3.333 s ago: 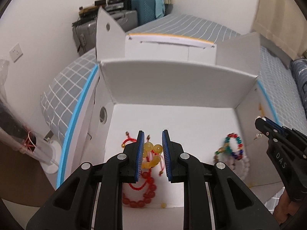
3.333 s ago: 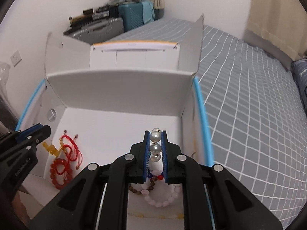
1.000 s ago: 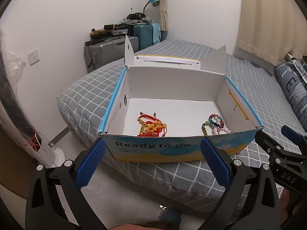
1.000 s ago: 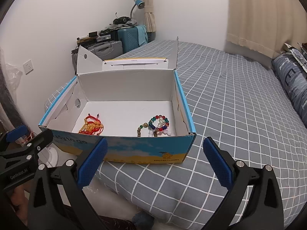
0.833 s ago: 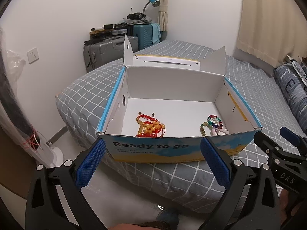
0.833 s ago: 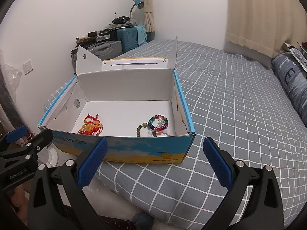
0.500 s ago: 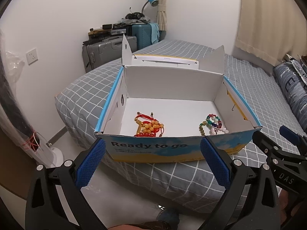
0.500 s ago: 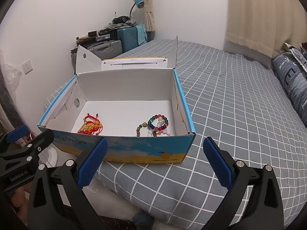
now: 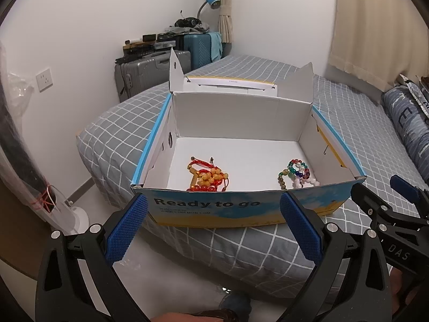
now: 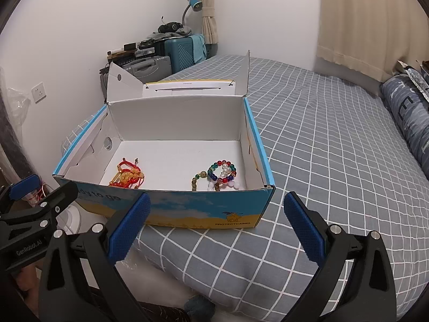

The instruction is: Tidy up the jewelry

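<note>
An open blue-and-white cardboard box [image 9: 241,209] sits on the corner of a grey checked bed [image 10: 335,139]. Inside on the left lies a red and amber bead bracelet pile [image 9: 207,175], which also shows in the right wrist view [image 10: 127,175]. On the right lies a pile of multicoloured, pearl and pink beads [image 9: 296,173], also in the right wrist view [image 10: 221,174]. My left gripper [image 9: 214,228] is wide open and empty in front of the box. My right gripper [image 10: 217,225] is wide open and empty, also in front of the box.
Suitcases [image 9: 150,72] and clutter stand against the far wall beyond the bed. A white fan base [image 9: 76,218] stands on the floor at the left. A dark patterned pillow [image 10: 407,112] lies at the right of the bed. The box flaps [image 9: 175,71] stand upright at the back.
Since 3.3 s ago both grippers left the box, released their beads and opened wide. Over the last second both views have stayed almost still.
</note>
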### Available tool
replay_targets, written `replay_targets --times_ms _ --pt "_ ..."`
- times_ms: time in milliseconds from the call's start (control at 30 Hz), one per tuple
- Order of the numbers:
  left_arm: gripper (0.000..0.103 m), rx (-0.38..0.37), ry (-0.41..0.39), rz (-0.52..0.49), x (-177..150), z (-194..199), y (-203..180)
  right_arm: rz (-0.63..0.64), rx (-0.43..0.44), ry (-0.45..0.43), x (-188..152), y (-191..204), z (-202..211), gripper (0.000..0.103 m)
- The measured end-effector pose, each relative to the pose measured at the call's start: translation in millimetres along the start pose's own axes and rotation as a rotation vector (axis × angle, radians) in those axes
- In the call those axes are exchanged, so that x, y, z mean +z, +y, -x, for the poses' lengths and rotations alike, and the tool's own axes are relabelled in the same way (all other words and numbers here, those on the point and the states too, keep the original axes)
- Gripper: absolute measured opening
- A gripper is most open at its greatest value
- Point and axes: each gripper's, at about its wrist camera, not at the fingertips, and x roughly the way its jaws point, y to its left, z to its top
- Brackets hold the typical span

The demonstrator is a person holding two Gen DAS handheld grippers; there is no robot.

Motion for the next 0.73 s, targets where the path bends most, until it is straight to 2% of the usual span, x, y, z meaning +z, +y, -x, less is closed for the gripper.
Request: replay_targets --times_ms 733 --pt "0.097 -0.011 -0.001 0.000 -1.4 1.4 -4.9 0.003 0.006 0.006 -1.2 -1.3 -0.4 0.096"
